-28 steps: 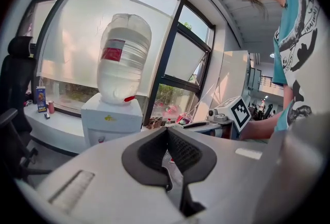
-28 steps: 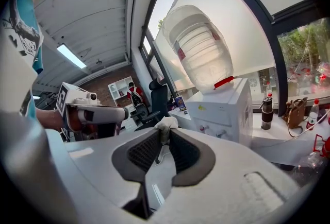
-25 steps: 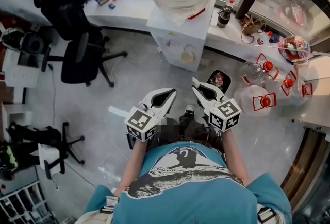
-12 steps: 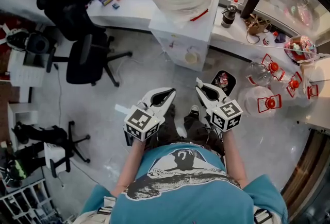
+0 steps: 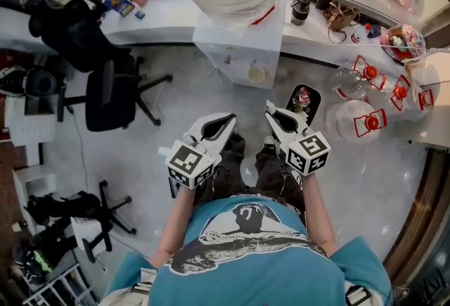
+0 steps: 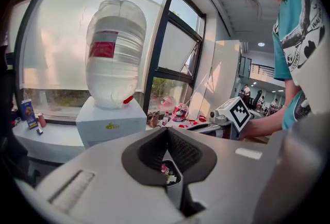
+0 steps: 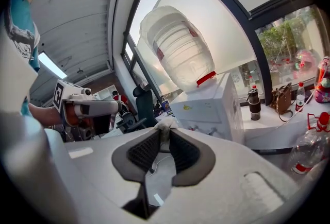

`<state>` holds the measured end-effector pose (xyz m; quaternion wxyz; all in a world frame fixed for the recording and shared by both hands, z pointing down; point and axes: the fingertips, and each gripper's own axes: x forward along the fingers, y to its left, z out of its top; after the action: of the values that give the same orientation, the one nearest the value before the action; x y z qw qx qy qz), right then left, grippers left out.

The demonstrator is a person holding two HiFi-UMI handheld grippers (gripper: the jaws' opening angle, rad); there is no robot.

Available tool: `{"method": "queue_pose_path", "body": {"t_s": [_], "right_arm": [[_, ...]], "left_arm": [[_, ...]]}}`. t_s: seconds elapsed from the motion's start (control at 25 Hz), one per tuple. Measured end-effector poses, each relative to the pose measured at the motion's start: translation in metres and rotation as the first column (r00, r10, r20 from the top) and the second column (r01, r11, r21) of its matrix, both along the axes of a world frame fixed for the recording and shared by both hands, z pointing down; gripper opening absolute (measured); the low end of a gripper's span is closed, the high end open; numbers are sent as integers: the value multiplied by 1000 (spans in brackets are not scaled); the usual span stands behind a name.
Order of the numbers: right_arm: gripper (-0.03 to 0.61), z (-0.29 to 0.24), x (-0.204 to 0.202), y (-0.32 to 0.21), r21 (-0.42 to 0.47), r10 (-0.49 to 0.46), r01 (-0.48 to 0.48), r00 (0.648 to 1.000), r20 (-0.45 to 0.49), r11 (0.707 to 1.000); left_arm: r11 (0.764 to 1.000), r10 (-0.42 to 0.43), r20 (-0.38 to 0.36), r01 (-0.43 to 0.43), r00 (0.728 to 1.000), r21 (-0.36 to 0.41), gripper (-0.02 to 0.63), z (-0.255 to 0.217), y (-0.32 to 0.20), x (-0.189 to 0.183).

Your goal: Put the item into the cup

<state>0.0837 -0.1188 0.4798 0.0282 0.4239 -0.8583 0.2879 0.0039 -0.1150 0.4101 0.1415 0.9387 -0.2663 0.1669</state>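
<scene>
Grey floor is all that lies under you, and the long white desk runs along the top of the frame.

The item is a small white crumpled bit. Your right tool pinches it at the very tips of its jaws, near the middle of the frame. Your left tool is just beside it, with its jaws pressed together on nothing. Both hang in the air over the floor, well apart from the desk.

The hold looks thin. I think the bit could slip out if you swing fast or ease your squeeze, and then it would drop to the floor.

No cup shows for sure. A small round pale thing sits on the front of the water machine, but I cannot tell if it is a cup. If you let go before the tips are right over a cup's mouth, you will likely miss.

Mind the clear jugs with red caps at the right and the black tub on the floor. A wide swing could knock them.
</scene>
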Motion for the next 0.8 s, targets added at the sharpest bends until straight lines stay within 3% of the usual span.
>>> {"method": "queue_pose_path", "body": {"t_s": [0.4,0.64,0.8], "right_arm": [[55,11,-18,-27,-32,71,-72,997,-34,997],[55,38,-26,-46,-38,60,-64,994,-95,997],[55,67,-23,-60,-63,60,-68,990,-126,996]], "left_arm": [[995,95,-11,-95,995,-32,14,21,-26,-19],[994,98,-59,-101,993,-38,14,34,-39,-26],[993,106,-51,-108,993,-42,14,51,-44,-24]]}}
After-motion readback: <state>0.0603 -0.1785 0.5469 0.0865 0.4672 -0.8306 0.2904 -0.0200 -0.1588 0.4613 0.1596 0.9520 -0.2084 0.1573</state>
